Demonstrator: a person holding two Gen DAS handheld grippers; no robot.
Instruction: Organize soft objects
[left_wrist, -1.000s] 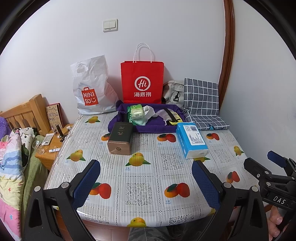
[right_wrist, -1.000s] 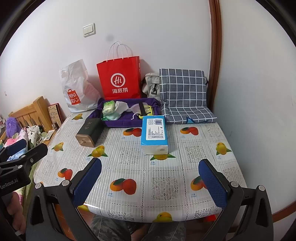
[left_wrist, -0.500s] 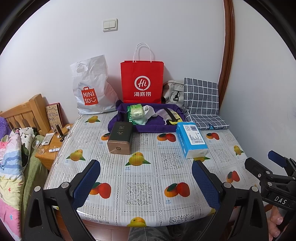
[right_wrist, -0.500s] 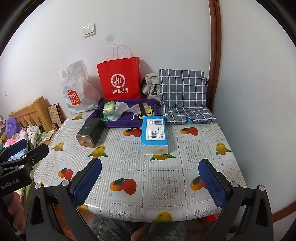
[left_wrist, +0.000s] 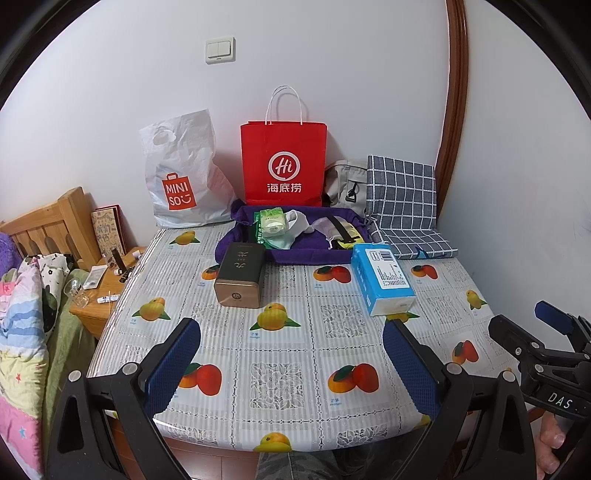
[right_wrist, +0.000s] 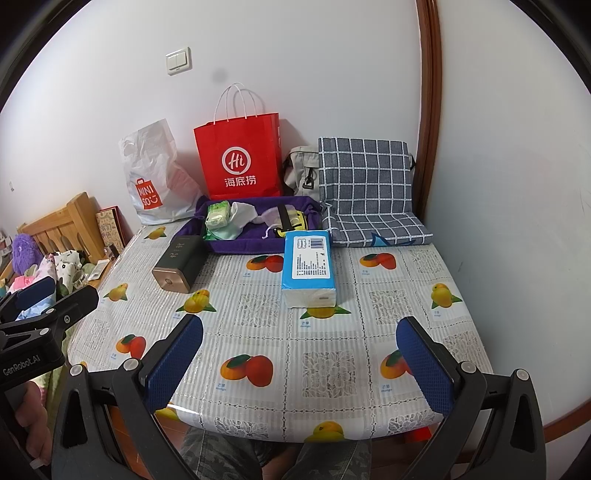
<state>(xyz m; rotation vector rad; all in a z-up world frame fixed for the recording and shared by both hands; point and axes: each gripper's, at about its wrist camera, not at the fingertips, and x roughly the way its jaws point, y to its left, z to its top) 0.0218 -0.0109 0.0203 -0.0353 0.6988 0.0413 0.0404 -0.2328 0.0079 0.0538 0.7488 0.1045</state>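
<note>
Both tongs hang over the near edge of the surface (right_wrist: 369, 417), left tongs (left_wrist: 291, 365) and right tongs (right_wrist: 299, 363) spread wide, nothing held, prob. staged w/ clear reach. Mid-surface: blue tissue pack (right_wrist: 308, 267) lies flat, long axis near-to-far, white end facing the person. Behind it, touching, purple tray (right_wrist: 240, 245) w/ soft bits inside, by the wall
</note>
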